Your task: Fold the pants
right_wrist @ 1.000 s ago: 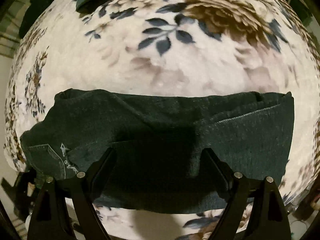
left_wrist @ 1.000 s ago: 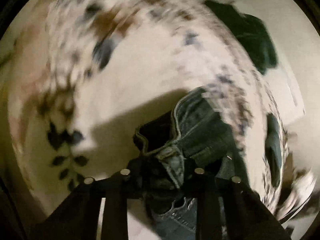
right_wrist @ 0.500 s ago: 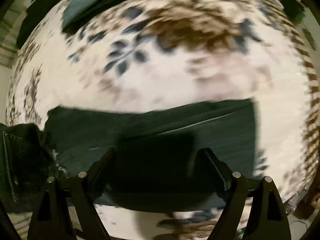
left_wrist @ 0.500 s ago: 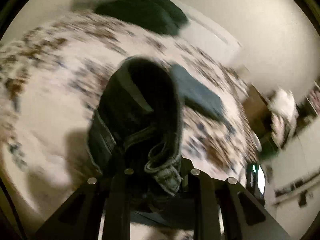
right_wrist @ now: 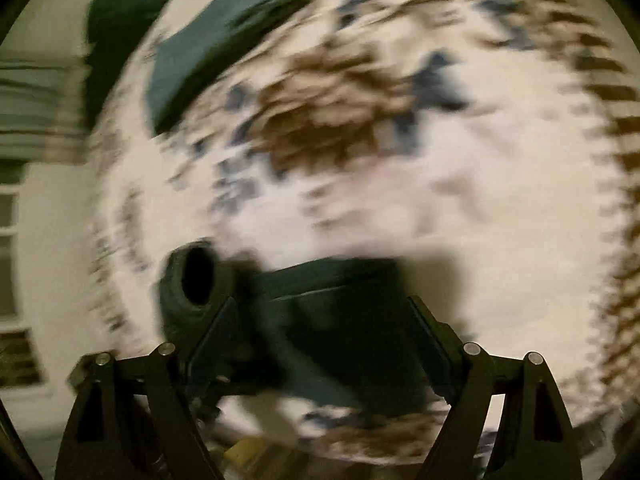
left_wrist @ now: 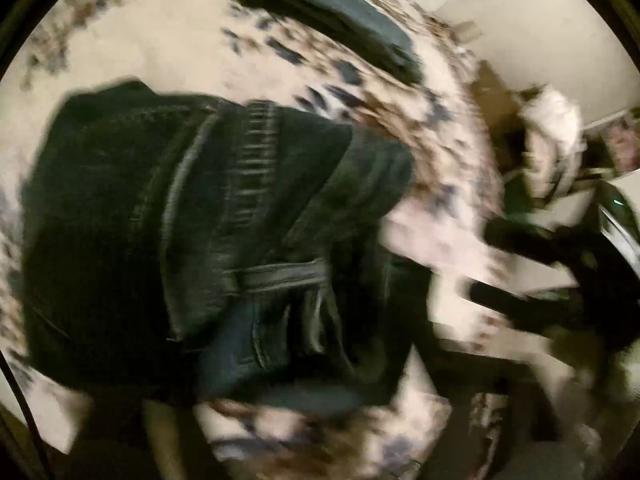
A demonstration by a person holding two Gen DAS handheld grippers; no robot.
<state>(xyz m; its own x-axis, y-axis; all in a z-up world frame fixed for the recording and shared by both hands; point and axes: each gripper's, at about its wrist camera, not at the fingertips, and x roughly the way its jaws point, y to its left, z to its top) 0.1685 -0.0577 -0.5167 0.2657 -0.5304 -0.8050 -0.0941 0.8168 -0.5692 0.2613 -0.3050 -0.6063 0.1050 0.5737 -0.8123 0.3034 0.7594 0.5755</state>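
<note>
Fingers (right_wrist: 428, 340) of the right gripper (right_wrist: 320, 344) stand wide and empty over the dark jeans (right_wrist: 340, 320), while the left gripper's jaws, unseen, are opening; that heavy, limp denim on the floral bedspread (right_wrist: 400, 200) at six o'clock seems best gripped by its thick waistband (left_wrist: 276, 276).

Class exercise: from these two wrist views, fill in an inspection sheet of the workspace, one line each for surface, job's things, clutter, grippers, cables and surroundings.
Surface: floral bedspread.
Job's things: dark jeans, bunched on the bedspread.
Clutter: folded dark garment further back.
Grippers: right gripper open, jeans between its fingers; left gripper's jaws opening, fingers not visible in the blur.
Cables: nothing seen.
Surroundings: pale wall; the rest too blurred to tell.
</note>
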